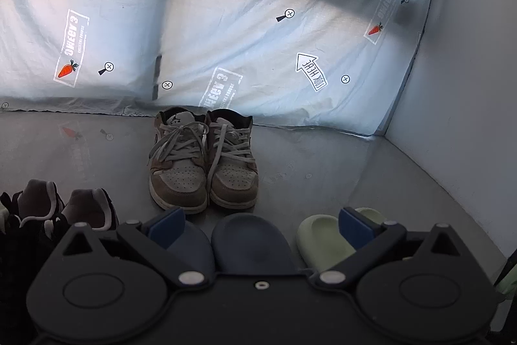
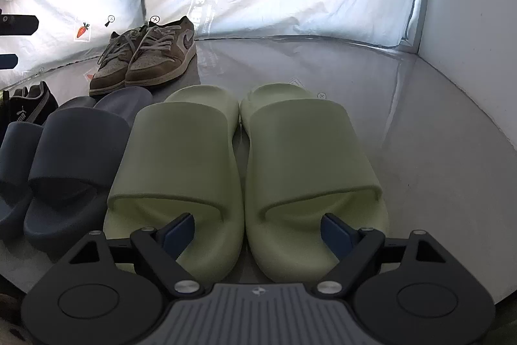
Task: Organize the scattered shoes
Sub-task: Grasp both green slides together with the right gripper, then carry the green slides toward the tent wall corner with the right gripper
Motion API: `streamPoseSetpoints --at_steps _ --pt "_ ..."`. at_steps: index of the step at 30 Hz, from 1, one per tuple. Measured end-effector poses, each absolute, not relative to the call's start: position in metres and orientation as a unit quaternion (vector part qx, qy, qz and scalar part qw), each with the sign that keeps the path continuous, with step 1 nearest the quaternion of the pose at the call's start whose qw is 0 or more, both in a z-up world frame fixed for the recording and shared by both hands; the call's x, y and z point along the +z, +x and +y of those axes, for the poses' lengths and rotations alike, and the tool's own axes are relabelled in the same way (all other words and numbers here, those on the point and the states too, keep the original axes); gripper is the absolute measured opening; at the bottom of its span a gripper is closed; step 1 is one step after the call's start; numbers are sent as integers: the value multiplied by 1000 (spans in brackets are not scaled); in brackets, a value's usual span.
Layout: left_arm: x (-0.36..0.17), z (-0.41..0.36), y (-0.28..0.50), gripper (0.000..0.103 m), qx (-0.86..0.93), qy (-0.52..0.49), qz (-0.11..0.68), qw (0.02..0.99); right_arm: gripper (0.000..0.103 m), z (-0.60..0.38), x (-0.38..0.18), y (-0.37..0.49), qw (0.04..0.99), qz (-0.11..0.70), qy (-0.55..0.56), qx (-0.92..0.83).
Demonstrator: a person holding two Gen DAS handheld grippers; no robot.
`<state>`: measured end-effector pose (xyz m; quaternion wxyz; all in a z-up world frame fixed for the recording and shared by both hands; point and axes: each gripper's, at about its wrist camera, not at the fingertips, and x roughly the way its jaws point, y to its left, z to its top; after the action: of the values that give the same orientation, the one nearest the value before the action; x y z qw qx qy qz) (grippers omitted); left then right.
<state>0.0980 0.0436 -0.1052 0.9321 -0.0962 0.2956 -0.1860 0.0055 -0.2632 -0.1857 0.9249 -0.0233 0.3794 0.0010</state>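
Left gripper (image 1: 261,227) jaws apart over blue slides (image 1: 252,243), tan sneakers (image 1: 203,164) beyond

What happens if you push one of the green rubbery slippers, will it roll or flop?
The pale green foam slide slippers probably won't roll: their soles lie flat on the smooth grey floor. One would likely slide easily, since the floor looks glossy. The thick moulded strap suggests it keeps its shape and feels light.

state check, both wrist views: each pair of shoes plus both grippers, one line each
green slides: paired side by side, upright on floor, not gripped
blue slides: side by side, left of the green pair
brown sneakers: paired, laced, toes toward camera
black sneakers: side by side, partly out of frame
left gripper: open, holding nothing
right gripper: open, fingers over the green slides' heels
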Motion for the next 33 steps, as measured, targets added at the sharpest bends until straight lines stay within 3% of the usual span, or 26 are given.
streamPoseSetpoints --at_steps 6,11,17,33 --pt "-103 38 95 102 -192 -74 309 928 84 -263 -195 13 941 337 -30 15" --pt "-102 36 95 102 -196 -67 312 927 55 -256 -196 15 950 309 -40 12" --pt "-100 39 98 102 -195 -74 306 929 28 -250 -186 25 958 284 -42 -9" --pt "-105 90 94 102 -171 -109 287 936 29 -243 -114 41 968 238 -3 -80"
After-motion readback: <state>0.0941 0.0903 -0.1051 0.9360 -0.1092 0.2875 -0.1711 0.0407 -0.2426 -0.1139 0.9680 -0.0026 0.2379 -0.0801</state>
